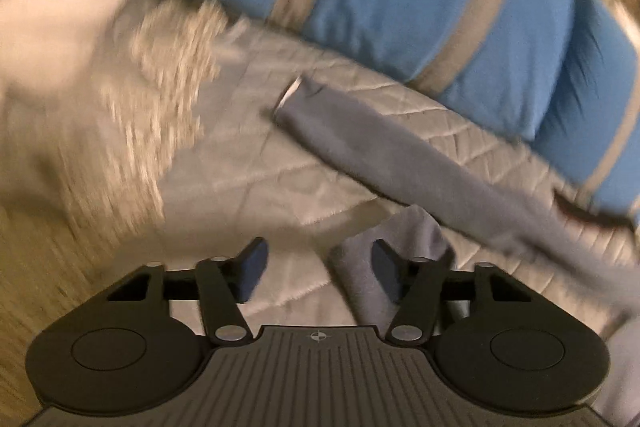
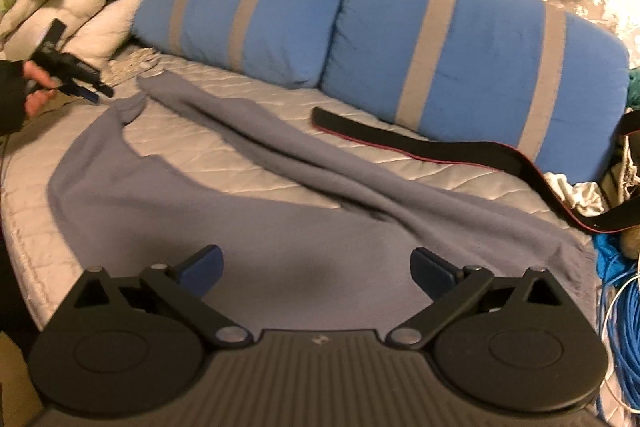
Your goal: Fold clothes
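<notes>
So far you have folded nothing: the grey-blue garment [image 2: 248, 227] lies spread and rumpled on the mattress [image 2: 240, 163], one sleeve trailing toward ten o'clock. Your right gripper [image 2: 316, 267] hovers wide and empty over its body. Your left gripper [image 1: 320, 267] is half-open, a fabric fold beside one finger, ungripped.

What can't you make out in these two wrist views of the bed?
- Left view: motion blur smears the pale bedding; its texture is unreadable.
- Left view: whether the left gripper touches the grey garment fold beside one finger is unclear.
- Right view: the garment's near hem is hidden behind the right gripper.
- Right view: the black strap runs off the right edge.
</notes>
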